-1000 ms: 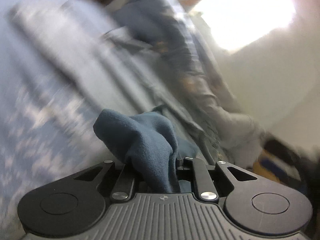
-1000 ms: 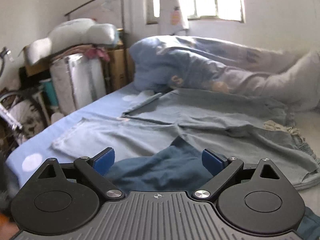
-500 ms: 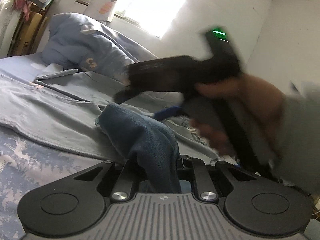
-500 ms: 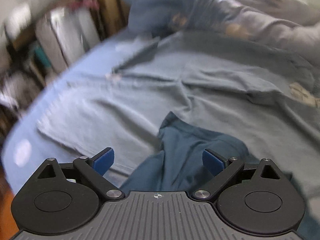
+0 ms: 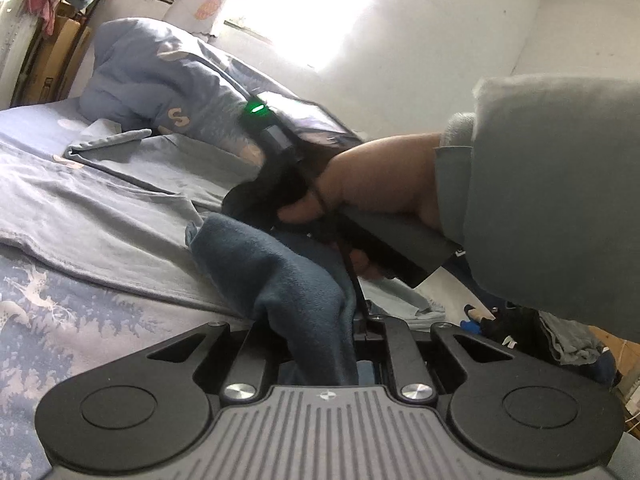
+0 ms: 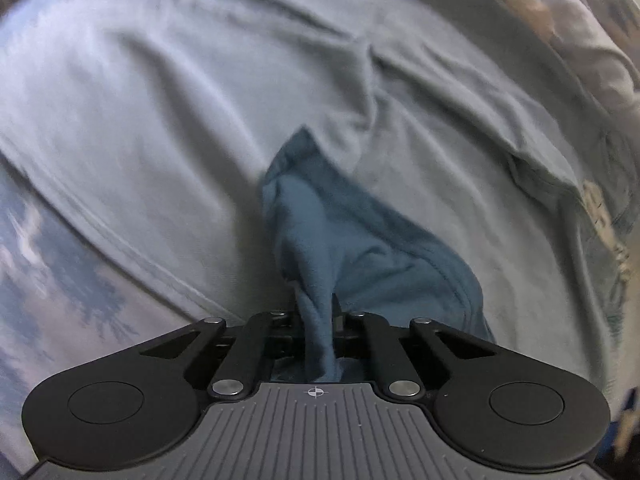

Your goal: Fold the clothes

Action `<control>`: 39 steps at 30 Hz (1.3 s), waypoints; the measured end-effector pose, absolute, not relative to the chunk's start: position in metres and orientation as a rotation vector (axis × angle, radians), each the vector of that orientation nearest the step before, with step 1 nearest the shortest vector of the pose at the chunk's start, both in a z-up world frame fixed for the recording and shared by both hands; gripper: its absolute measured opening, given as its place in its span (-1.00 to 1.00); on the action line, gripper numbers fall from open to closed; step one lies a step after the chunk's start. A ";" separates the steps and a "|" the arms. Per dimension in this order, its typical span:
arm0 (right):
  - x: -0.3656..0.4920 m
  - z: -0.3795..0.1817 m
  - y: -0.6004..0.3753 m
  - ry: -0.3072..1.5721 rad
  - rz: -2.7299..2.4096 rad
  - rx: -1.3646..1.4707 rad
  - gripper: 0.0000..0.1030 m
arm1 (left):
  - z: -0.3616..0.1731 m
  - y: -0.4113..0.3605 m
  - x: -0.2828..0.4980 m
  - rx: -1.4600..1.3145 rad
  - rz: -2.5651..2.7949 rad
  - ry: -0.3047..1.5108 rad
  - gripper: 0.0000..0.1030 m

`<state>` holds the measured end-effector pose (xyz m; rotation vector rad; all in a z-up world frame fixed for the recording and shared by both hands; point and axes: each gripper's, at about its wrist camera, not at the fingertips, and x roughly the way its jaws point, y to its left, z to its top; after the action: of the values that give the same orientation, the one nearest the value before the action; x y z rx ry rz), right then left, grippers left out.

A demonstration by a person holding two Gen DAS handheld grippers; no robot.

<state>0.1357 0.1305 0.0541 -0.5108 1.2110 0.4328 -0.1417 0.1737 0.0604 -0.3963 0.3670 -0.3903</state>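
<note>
Both jaws are clamped on the dark blue garment [image 6: 360, 240]: left gripper [image 5: 316, 336], right gripper [image 6: 316, 320]. It's bunched over the grey shirt [image 6: 180, 100] on the bed [image 5: 60, 320]. I'd pull the corners apart evenly, keeping it taut.

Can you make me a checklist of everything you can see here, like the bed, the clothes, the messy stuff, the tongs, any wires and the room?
Surface: bed with a blue patterned sheet.
Job's things: dark blue cloth, bunched; it lies on a pale grey garment spread flat on the bed.
Clutter: rumpled blue duvet at the far end; a dark pile beside the bed, too unclear to name.
Tongs: left tongs shut on the dark blue cloth; right tongs shut on it too. A hand in a grey sleeve holds the right tool.
Cables: nothing seen.
Surroundings: bright window, white walls, a cardboard box in the far left corner.
</note>
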 end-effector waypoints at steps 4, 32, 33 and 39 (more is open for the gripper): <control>0.129 0.089 0.096 1.153 0.453 -0.357 -0.86 | 0.064 0.169 -0.145 -0.378 -0.423 0.348 -0.69; 0.010 0.096 -0.226 0.955 0.218 0.265 -0.85 | 0.070 0.034 -0.186 -0.062 -0.844 0.443 -0.69; 0.006 0.089 -0.235 0.958 0.208 0.282 -0.86 | 0.067 0.025 -0.186 -0.041 -0.855 0.455 -0.69; -0.002 0.052 -0.279 0.974 0.150 0.378 -0.84 | 0.044 -0.024 -0.191 0.092 -0.905 0.542 -0.69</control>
<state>-0.0015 -0.2794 0.0518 0.3785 0.9744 0.1500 -0.1913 -0.0236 0.0442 0.0923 0.5418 -0.9053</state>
